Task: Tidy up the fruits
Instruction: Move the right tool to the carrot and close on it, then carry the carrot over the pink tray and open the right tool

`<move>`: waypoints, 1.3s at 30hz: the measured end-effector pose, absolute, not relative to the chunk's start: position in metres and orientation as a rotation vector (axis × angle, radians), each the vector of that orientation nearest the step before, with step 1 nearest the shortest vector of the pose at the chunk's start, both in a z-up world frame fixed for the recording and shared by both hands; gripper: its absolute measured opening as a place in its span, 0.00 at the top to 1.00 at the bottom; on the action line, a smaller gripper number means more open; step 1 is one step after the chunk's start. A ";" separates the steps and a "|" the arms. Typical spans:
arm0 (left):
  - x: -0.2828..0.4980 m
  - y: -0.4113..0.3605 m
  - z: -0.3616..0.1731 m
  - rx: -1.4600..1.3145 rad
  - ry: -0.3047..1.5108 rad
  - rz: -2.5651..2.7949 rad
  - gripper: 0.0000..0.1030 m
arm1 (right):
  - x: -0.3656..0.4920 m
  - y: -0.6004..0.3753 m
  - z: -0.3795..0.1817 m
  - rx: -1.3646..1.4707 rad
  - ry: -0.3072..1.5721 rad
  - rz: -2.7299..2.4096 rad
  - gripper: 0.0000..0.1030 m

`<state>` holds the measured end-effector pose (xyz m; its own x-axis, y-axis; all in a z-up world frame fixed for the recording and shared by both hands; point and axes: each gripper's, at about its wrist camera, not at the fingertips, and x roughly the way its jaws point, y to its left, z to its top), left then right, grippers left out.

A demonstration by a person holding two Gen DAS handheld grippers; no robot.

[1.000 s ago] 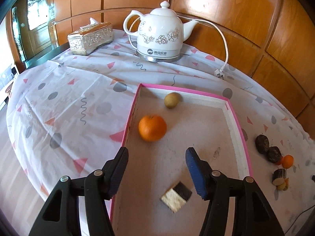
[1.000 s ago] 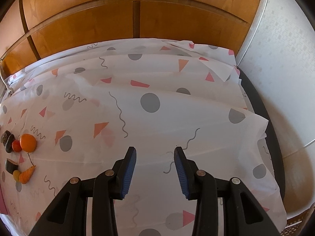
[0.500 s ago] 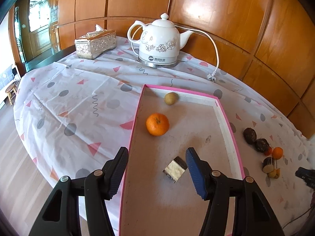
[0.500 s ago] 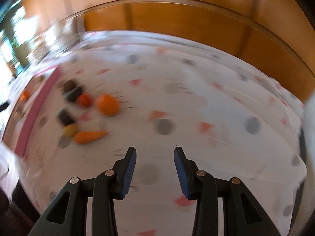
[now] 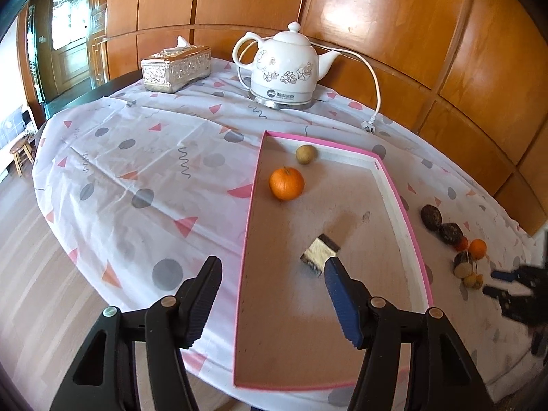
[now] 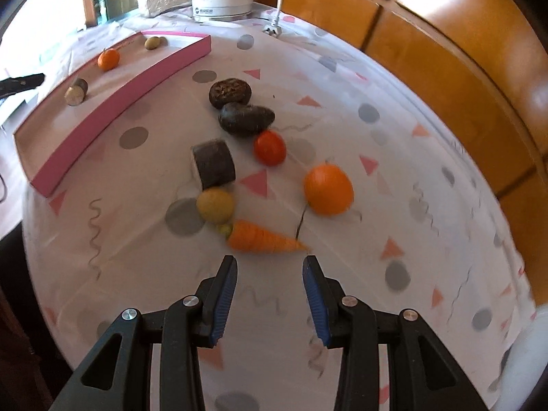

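The small orange carrot-shaped piece (image 6: 265, 239) lies on the white patterned tablecloth (image 6: 394, 157) just ahead of your right gripper (image 6: 270, 299), its long axis across the view, thick end left beside a round yellow-brown fruit (image 6: 215, 204), tip to the right. Beyond it lie a dark cylinder-shaped piece (image 6: 215, 163), a small red tomato-like fruit (image 6: 269, 148), a round orange (image 6: 328, 189) and two dark wrinkled fruits (image 6: 246, 118), all outside the pink-rimmed shallow tray (image 6: 113, 97). Your right claw is spread with nothing between its pads. A second ago this camera saw the cluster far off to the left; now it sits centred ahead of you. Your left gripper (image 5: 272, 299) hangs over the tray's near left rim, jaws apart and empty, having just been opening a little. The white floral kettle (image 5: 286, 68) carries a printed mark on its base, too small to read
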<state>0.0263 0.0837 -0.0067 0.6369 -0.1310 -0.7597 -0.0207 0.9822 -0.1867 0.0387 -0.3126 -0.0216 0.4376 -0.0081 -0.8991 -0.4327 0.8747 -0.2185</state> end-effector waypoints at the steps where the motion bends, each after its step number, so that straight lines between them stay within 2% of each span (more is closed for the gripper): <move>1: 0.023 0.086 -0.007 -0.190 0.881 -0.064 0.37 | 0.044 -0.307 -0.023 -0.485 1.090 0.284 0.61; 8: 0.014 0.101 -0.011 -0.239 0.896 -0.045 0.35 | 0.058 -0.284 -0.037 -0.577 1.169 0.390 0.61; 12: 0.012 0.105 -0.012 -0.249 0.898 -0.034 0.35 | 0.057 -0.282 -0.039 -0.535 1.190 0.409 0.79; 27: 0.008 0.112 -0.015 -0.236 0.887 0.051 0.35 | 0.004 -0.270 -0.025 -0.388 1.176 0.395 0.79; 31: 0.006 0.112 -0.014 -0.224 0.876 0.060 0.31 | -0.006 -0.249 -0.016 -0.366 1.143 0.434 0.79; 39: 0.004 0.108 -0.010 -0.188 0.852 0.061 0.30 | 0.006 -0.183 0.009 -0.277 1.047 0.574 0.79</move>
